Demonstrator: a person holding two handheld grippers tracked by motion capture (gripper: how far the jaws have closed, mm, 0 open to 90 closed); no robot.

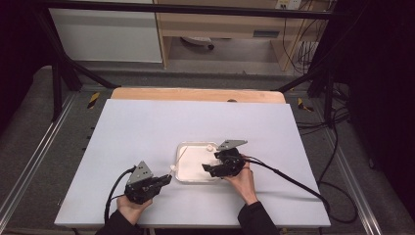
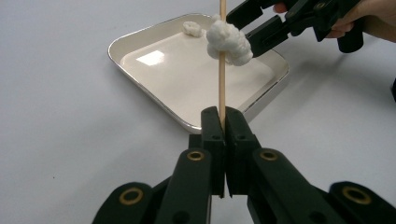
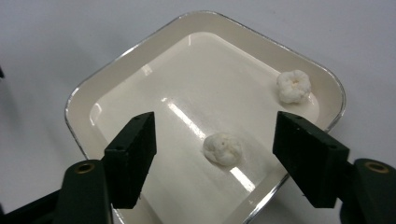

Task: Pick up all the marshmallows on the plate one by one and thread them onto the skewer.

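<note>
A white table (image 1: 147, 127) carries a shallow cream tray (image 1: 182, 172) near its front middle, with both grippers worked over it. The left gripper (image 2: 222, 122) is clamped tight on a thin wooden skewer (image 2: 222, 70), which is held upright over the tray's near rim with one white puffy ball (image 2: 229, 42) already threaded on its upper part. The right gripper (image 3: 217, 140) is held over the tray with jaws standing wide and nothing pinched — a loose ball (image 3: 223, 148) lies on the tray floor between them, and a second ball (image 3: 293, 86) sits in the far corner, well apart. Judged step: the next ball is to be picked for threading. The right gripper should be lowered straight over the nearer ball, so that it stays centred between the pads, and closed gently; the ball looks soft and would likely be crushed or squeezed out sideways by a hard pinch. The pads should be kept just off the glossy tray floor so the tray is not dragged. The skewer is best kept still and vertical — its tip must be left free for the next ball, and the threaded ball should not be knocked.
</note>
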